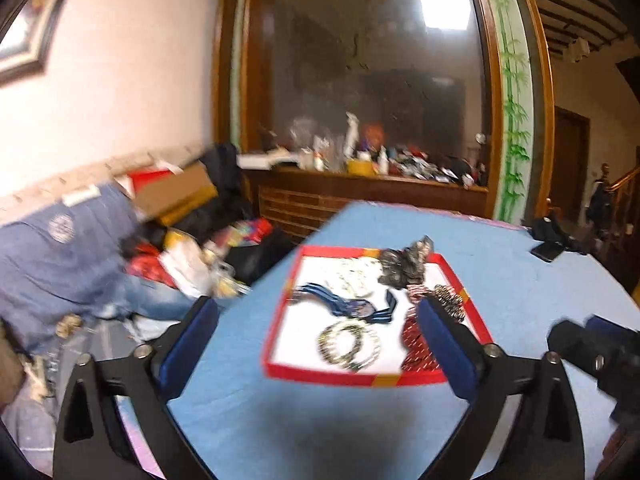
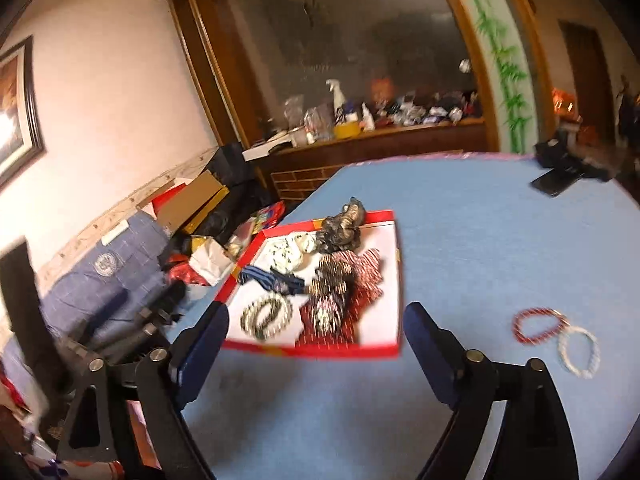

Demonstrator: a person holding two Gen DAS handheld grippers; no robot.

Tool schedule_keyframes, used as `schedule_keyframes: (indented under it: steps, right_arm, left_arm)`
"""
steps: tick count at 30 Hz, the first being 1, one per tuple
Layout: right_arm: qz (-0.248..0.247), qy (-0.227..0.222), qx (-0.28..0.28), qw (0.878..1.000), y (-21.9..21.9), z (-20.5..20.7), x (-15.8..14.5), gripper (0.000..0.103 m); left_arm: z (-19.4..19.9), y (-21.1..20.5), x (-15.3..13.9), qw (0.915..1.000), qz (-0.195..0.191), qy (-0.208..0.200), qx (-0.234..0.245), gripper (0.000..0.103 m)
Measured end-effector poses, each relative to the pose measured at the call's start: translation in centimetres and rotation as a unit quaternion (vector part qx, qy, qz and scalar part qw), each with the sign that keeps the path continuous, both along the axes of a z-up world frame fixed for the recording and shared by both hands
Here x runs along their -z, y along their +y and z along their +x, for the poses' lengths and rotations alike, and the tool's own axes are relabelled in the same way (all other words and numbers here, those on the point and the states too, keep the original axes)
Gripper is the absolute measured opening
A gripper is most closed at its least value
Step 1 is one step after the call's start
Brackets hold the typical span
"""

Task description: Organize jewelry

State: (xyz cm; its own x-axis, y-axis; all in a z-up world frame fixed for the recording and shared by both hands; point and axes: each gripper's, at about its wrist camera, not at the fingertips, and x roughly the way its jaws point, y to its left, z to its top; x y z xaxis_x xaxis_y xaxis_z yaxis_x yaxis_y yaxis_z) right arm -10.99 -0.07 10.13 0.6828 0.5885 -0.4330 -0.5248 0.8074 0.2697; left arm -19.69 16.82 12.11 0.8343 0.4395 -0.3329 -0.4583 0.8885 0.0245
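A red-rimmed tray (image 1: 276,328) with a white floor lies on the blue table; it also shows in the right wrist view (image 2: 312,350). In it lie beaded bracelets (image 1: 348,344) (image 2: 266,316), a blue striped hair tie (image 1: 344,304) (image 2: 272,278), red patterned scrunchies (image 2: 360,276) and a dark scrunchie (image 1: 404,264). A red bead bracelet (image 2: 538,326) and a white one (image 2: 580,350) lie on the table right of the tray. My left gripper (image 1: 320,344) is open and empty, above the tray's near edge. My right gripper (image 2: 316,344) is open and empty, in front of the tray.
A black phone (image 2: 554,182) lies near the table's far right edge, by a dark object (image 2: 560,152). Left of the table is a cluttered pile of bags and boxes (image 1: 180,240). A wooden counter with bottles (image 2: 360,132) stands behind. The right gripper's body shows in the left wrist view (image 1: 592,352).
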Motion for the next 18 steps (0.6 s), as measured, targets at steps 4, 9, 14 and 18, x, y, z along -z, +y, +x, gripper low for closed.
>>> schedule_keyframes:
  steps: [4, 9, 14, 18]
  right_arm:
    - [-0.015, -0.034, 0.051, 0.998, -1.1, -5.3, 0.3, 0.096]
    - [-0.034, -0.069, 0.111, 0.991, -1.8, -9.1, -0.6, 0.098]
    - [-0.052, -0.068, 0.134, 0.987, -1.3, -10.9, -1.3, 0.098]
    - [-0.072, -0.083, 0.123, 0.986, -0.2, -12.6, -1.4, 0.098]
  left_arm:
    - [-3.5, -1.3, 0.6, 0.9992, 0.023, 0.022, -0.025, 0.103]
    - [-5.8, -0.9, 1.9, 0.9970, 0.026, 0.070, -0.020, 0.103]
    - [-8.4, 0.0, 2.8, 0.9962, -0.002, 0.083, -0.025, 0.103]
    - [-9.8, 0.4, 3.2, 0.9965, 0.007, 0.070, -0.045, 0.103]
